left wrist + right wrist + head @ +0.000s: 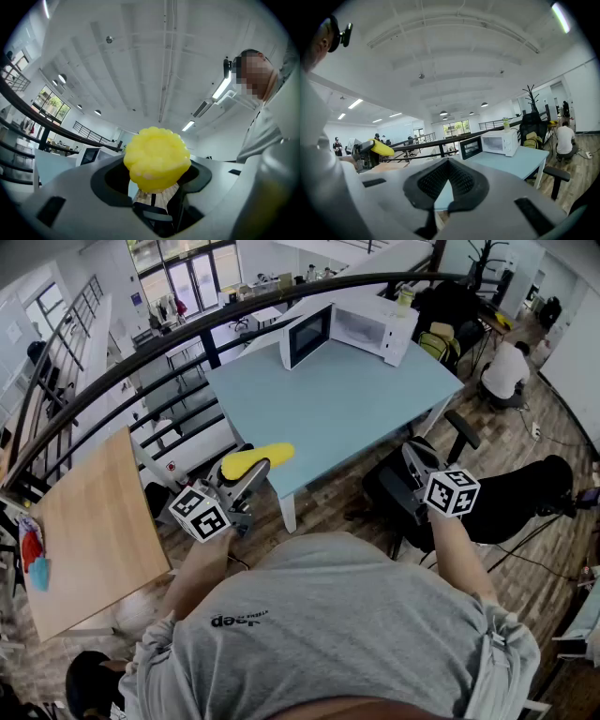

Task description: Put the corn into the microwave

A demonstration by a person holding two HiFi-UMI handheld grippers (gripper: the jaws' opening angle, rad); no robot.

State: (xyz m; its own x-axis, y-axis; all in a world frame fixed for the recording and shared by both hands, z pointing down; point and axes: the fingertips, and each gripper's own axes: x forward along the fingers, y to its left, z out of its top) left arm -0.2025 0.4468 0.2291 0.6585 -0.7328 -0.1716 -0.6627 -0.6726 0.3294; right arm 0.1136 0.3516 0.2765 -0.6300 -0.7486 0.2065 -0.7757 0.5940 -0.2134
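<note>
A yellow corn cob point(255, 459) is clamped in my left gripper point(249, 471), which hangs off the near left corner of the light blue table point(337, 413). In the left gripper view the corn's end point(157, 159) fills the space between the jaws and sticks out past them. The white microwave point(364, 324) stands at the table's far end with its door point(307, 336) swung open. My right gripper point(413, 459) hovers off the table's near right edge, its jaws together with nothing in them. From the right gripper view I see the microwave point(499, 142) and the corn point(382, 148).
A wooden table point(89, 531) stands at my left. Under my right gripper is a black office chair point(389, 491). A dark curved railing point(187, 329) runs behind the blue table, with stairs below. A person point(507, 371) crouches at the far right.
</note>
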